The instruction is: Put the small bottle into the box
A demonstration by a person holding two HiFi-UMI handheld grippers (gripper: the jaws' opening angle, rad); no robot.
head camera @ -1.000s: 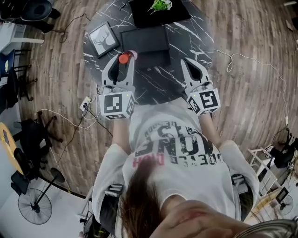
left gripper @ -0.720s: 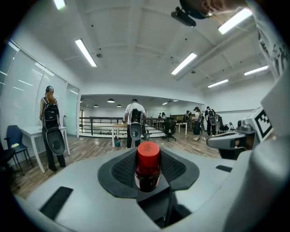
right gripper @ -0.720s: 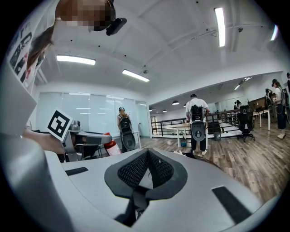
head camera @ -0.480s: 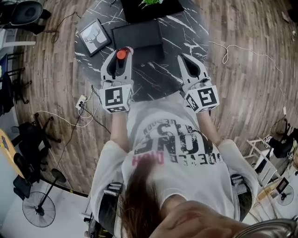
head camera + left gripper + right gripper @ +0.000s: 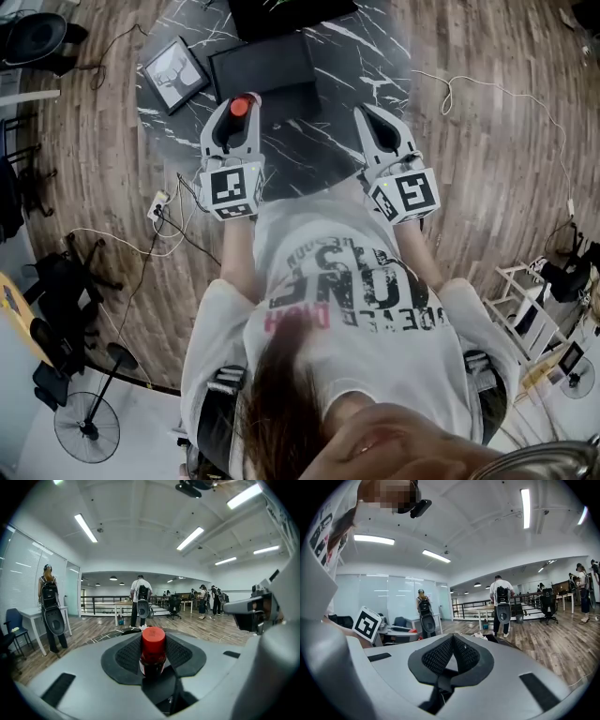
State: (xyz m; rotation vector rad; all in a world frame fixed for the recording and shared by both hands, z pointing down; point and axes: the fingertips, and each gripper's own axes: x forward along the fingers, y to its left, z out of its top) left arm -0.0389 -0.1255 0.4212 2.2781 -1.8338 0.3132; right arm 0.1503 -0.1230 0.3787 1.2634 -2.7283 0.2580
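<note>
Head view: left tongs (image 5: pixel 241 101) hold small bottle (image 5: pixel 240 107) beside box (image 5: pixel 267 61) edge.

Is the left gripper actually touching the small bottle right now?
Touching. The left gripper view shows the small bottle clamped between the left gripper's black pads, both pressed against its sides.

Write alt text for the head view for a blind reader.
From above, the left hand-held gripper holds a red-capped small bottle over a marble table, near a black box. The right hand-held gripper is shut, empty.
</note>
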